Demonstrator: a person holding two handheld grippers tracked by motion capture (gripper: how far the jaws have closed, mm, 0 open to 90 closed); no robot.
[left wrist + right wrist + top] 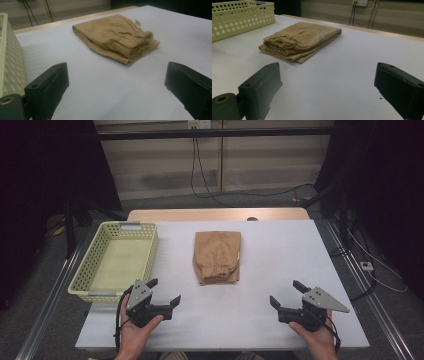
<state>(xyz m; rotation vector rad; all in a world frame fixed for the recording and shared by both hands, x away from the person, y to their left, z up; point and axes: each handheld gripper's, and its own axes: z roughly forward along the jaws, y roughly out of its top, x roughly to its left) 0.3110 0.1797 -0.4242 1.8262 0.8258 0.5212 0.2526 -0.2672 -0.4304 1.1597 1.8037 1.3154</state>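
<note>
Cloth (217, 256), tan and folded, lies flat near the middle of the white table (280, 270), its gathered edge (a small white tag shows at one side) nearest the person. Left of the cloth sits a yellow basket (90, 270), apart from it. Nearer the person than the cloth, the left claw (163, 293) and right claw (284, 294) hover with jaws spread wide, gripping nothing.
</note>
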